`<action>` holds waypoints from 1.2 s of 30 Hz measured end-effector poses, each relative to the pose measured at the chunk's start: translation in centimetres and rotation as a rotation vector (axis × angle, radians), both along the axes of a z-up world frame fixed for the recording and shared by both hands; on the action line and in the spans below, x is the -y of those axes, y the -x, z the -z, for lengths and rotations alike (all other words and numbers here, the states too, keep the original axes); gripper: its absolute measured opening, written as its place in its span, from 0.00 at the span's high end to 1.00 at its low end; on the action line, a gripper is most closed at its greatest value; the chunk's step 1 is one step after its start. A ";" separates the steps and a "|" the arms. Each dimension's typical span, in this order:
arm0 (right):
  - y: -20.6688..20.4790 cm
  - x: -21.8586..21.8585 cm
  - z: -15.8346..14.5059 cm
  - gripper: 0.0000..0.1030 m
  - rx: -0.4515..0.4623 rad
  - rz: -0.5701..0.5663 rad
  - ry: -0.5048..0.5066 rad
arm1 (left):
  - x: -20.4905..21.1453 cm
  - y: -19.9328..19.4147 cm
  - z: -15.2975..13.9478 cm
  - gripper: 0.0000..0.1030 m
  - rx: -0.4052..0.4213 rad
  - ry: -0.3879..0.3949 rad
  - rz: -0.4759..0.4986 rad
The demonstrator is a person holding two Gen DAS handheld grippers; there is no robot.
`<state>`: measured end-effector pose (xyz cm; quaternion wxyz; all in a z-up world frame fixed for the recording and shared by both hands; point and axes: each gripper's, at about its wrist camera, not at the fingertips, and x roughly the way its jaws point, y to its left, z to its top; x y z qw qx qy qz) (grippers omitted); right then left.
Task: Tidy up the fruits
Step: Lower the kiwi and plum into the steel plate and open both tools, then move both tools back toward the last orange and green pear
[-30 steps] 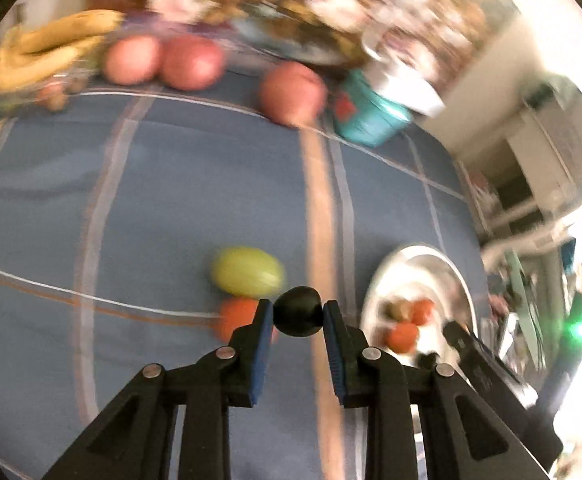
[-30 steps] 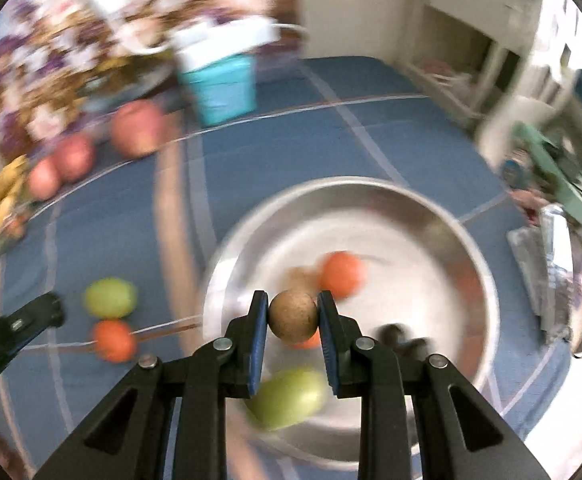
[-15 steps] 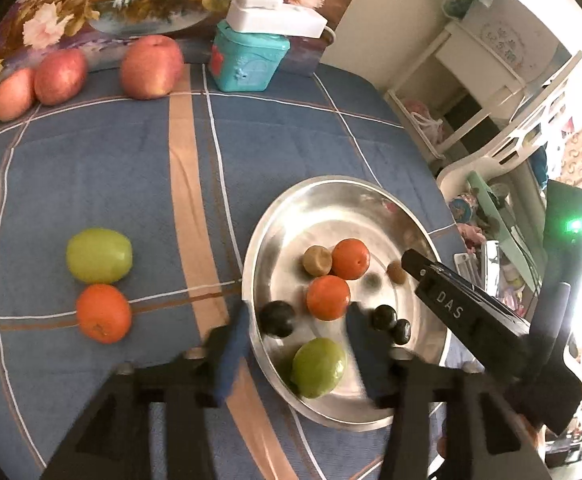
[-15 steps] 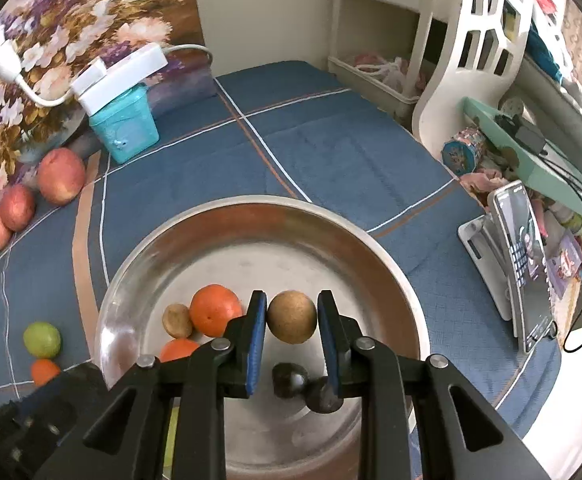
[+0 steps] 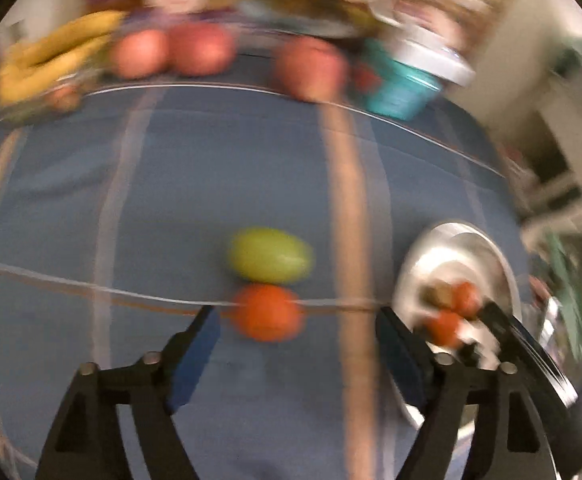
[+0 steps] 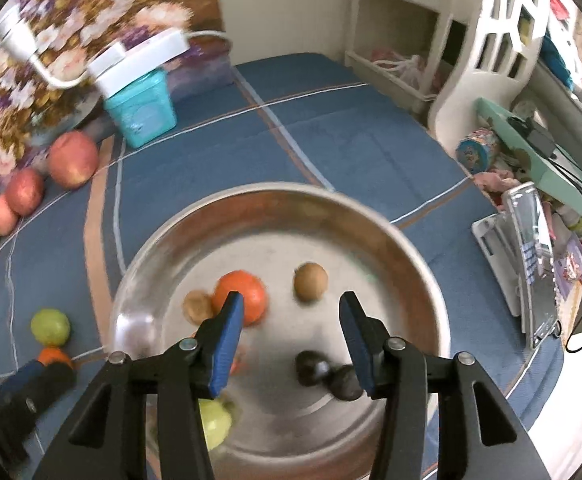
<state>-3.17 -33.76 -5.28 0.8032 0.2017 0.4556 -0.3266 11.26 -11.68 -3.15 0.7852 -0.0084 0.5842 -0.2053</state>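
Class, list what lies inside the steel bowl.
Inside the steel bowl: an orange, two brown fruits, two dark fruits, a green fruit. The right hand-held gripper, jaws opening, covers part of the floor.

surface: blue striped bedcover (image 6: pixel 371 136) | on it: steel bowl (image 6: pixel 407 248), green fruit (image 5: pixel 270 255) touching orange (image 5: pixel 266 317), three apples (image 6: pixel 73 159), teal box (image 6: pixel 141 110)

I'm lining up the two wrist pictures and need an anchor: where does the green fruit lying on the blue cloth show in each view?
Left wrist: green fruit at centre, just above the orange, ahead of the opening, empty left gripper.
Right wrist: green fruit at far lower left, outside the metal bowl.
Shared landmark: the teal box at the cloth's far edge.
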 end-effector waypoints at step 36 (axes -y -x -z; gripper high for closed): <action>-10.3 -13.7 -0.6 0.17 -0.071 -0.278 -0.019 | -12.1 -5.4 1.2 0.00 -0.021 -0.105 -0.280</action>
